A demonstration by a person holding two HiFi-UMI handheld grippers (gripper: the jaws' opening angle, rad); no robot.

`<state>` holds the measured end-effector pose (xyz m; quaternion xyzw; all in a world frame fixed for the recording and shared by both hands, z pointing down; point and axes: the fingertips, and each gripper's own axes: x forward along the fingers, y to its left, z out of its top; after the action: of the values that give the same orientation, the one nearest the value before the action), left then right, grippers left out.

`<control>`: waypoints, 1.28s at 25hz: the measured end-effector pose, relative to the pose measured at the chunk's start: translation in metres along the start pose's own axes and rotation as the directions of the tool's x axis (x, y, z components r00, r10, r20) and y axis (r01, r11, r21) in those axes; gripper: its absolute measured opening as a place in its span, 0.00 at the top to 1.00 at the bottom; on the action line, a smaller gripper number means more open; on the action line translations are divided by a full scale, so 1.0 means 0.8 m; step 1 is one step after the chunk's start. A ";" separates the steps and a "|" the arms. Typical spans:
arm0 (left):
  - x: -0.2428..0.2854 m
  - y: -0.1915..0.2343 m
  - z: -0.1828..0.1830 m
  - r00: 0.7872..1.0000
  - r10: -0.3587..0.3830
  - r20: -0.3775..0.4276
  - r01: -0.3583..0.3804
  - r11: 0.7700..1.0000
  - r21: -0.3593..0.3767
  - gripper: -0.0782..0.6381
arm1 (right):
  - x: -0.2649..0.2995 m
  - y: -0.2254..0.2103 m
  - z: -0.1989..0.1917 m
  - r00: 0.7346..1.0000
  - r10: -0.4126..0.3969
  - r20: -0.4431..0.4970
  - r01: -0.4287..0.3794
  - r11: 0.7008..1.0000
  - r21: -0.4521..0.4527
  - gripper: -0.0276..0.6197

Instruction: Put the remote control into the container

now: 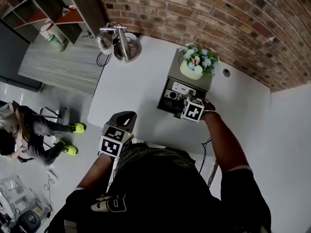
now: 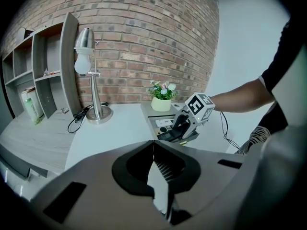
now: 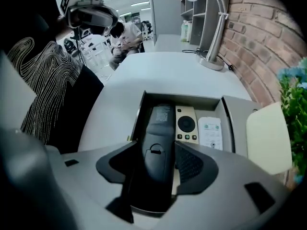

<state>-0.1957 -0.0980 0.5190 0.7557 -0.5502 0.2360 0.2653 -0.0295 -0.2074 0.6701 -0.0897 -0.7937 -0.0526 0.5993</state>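
A black remote control lies back-up between the jaws of my right gripper, which is shut on it. It hangs over the left slot of the dark grey container, tip inside. A beige remote and a white remote lie in the container beside it. In the head view the right gripper is at the container's near end. My left gripper is held back by the table's front edge, shut on nothing; its jaws meet in the left gripper view.
A white pot of flowers stands on the container's far part. A silver desk lamp with a black cable stands at the table's far left. A shelf unit is beyond it. A person sits on the floor to the left.
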 end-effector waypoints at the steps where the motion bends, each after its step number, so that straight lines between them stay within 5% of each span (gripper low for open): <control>1: -0.001 0.002 -0.001 1.000 0.003 0.002 -0.003 1.000 -0.004 0.88 | 0.002 -0.001 -0.001 1.000 0.001 -0.017 -0.001 1.000 -0.006 0.58; 7: -0.004 0.007 0.006 0.999 -0.010 0.033 0.010 1.000 0.002 0.88 | -0.001 -0.003 0.000 0.999 -0.010 -0.040 0.010 1.000 -0.001 0.58; 12: -0.002 0.007 0.014 0.998 -0.044 0.053 0.042 0.999 0.027 0.88 | -0.017 -0.013 -0.004 0.995 -0.096 -0.040 0.097 0.995 0.017 0.58; 15: 0.001 0.005 0.021 0.995 -0.074 0.067 0.070 0.996 0.053 0.88 | -0.041 -0.012 0.004 0.987 -0.161 0.000 0.160 0.984 0.079 0.58; 17: 0.002 0.002 0.025 0.992 -0.098 0.081 0.092 0.993 0.073 0.88 | -0.057 -0.010 0.011 0.974 -0.221 0.053 0.207 0.958 0.198 0.59; 19: 0.002 -0.001 0.027 0.988 -0.127 0.093 0.119 0.989 0.087 0.88 | -0.075 -0.007 0.019 0.943 -0.299 0.146 0.209 0.874 0.438 0.59; 20: 0.001 -0.003 0.028 0.985 -0.144 0.097 0.135 0.987 0.090 0.88 | -0.086 -0.001 0.024 0.913 -0.348 0.214 0.166 0.794 0.585 0.60; 22: -0.003 -0.013 0.028 0.977 -0.189 0.101 0.180 0.980 0.089 0.88 | -0.111 0.022 0.034 0.812 -0.474 0.339 -0.009 0.571 0.821 0.79; 24: -0.004 -0.028 0.030 0.963 -0.250 0.101 0.241 0.966 0.098 0.88 | -0.135 0.054 0.039 0.700 -0.594 0.396 -0.183 0.387 0.904 0.94; 26: -0.002 -0.044 0.029 0.943 -0.321 0.088 0.314 0.945 0.090 0.88 | -0.154 0.088 0.045 0.625 -0.668 0.405 -0.250 0.320 0.914 0.94; 29: 0.009 -0.057 0.015 0.914 -0.403 0.044 0.402 0.915 0.032 0.88 | -0.179 0.127 0.058 0.543 -0.730 0.415 -0.298 0.295 0.908 0.95; 32: 0.015 -0.065 0.014 0.906 -0.424 0.015 0.422 0.905 0.057 0.88 | -0.204 0.146 0.061 0.497 -0.777 0.386 -0.284 0.275 0.919 0.95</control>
<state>-0.1413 -0.1011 0.5110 0.8668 -0.3705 0.1770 0.2830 -0.0081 -0.0970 0.4968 0.4106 -0.8408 0.3472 0.0622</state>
